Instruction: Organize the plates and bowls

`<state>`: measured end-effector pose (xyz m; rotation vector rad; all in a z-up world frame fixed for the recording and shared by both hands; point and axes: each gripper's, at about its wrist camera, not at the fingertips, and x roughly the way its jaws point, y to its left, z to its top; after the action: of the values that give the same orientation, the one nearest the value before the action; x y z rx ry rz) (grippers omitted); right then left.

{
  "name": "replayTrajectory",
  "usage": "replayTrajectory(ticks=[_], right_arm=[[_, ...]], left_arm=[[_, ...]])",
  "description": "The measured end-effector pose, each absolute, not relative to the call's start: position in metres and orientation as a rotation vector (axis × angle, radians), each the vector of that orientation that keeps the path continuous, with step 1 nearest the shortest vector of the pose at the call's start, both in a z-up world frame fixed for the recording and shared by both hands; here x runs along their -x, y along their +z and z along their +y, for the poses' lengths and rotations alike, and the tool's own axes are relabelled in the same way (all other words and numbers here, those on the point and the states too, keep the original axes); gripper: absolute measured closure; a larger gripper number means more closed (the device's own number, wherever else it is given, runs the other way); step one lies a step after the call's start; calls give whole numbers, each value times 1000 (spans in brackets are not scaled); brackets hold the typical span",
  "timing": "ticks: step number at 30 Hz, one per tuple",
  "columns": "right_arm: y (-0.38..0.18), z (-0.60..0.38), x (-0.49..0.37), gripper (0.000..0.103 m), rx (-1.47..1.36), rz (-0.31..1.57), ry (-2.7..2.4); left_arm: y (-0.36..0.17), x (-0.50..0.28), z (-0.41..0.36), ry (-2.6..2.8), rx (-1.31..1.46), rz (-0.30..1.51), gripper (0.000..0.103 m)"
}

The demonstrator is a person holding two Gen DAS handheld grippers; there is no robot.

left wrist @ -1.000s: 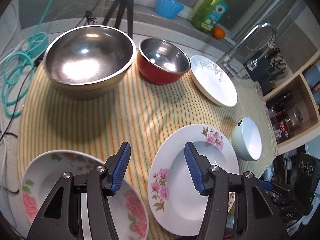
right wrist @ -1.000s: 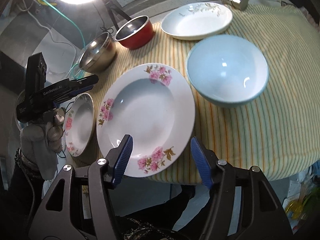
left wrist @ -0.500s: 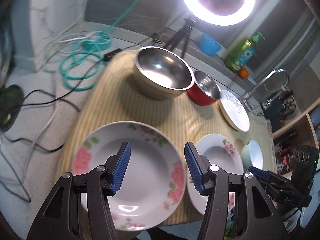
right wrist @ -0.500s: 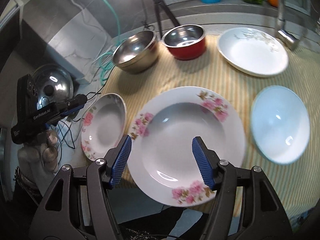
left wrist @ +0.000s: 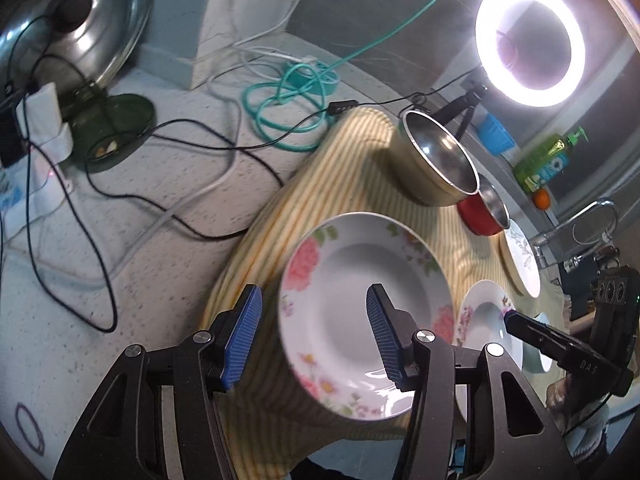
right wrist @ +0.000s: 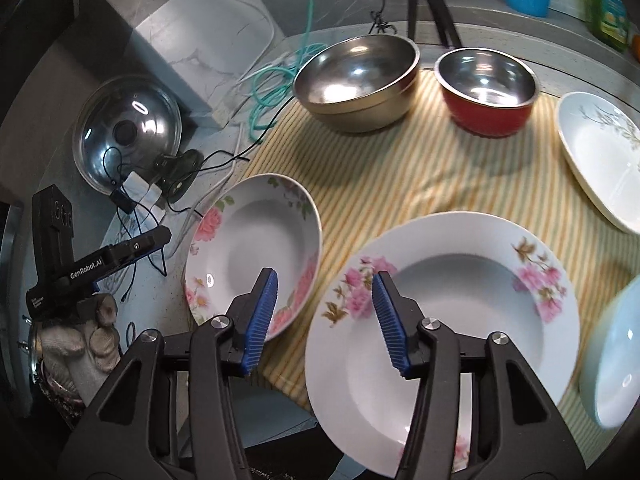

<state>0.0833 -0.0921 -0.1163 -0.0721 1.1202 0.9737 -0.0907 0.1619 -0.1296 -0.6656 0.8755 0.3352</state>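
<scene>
Far left, off the cloth: a glass pot lid point(right wrist: 127, 136) is leaning on the speckled counter point(left wrist: 120, 216) among black and white cables, with a teal cable coil point(left wrist: 288, 108) lying just beside the cloth's back corner.

On the striped cloth point(right wrist: 420, 168), going left to right:
- rose plate point(right wrist: 256, 248), deep, nothing in it, sitting at the cloth's left edge with its near rim overhanging the front edge.
- steel bowl point(right wrist: 356, 80), empty, standing at the back.
- pink-blossom plate point(right wrist: 452, 320), empty, its near rim projecting past the cloth's front edge; just beside the rose plate, a narrow strip of cloth showing between them.
- red bowl point(right wrist: 488, 88), steel inside, empty, next to the steel bowl, apart from it in the right wrist view.
- white sprig plate point(right wrist: 600, 160), empty, at the right.
- pale blue bowl point(right wrist: 612, 364), empty, at the front right, partly cut off by the frame.

Left gripper point(left wrist: 312, 336): jaws closing, roughly half spread, straddling the rose plate's left rim from above; pads are not touching it, nothing held.

Right gripper point(right wrist: 324, 320): jaws closing, about half spread, hanging over the gap between the two flowered plates, nothing between the pads.

Open room: bare cloth is lying in the middle between the bowls and the plates.
</scene>
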Motion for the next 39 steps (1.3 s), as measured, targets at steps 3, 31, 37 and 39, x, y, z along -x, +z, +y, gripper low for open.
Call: replayTrajectory(ticks=[3,31,37,39], right_arm=[[-125,-76,-86,62,95,1145,999],[-172,-26,-102,91,142,1264,1025],[-172,-27,-102,91,124,1265,1012],[-172,-27,-102,91,119,1268,1009]], left_arm=[[-137,96,164,339,692,882,58],[-170,85,171,286,766,962,88],[-169,83,169,282,752,967,88],[-169,82,170,283,750,968,88]])
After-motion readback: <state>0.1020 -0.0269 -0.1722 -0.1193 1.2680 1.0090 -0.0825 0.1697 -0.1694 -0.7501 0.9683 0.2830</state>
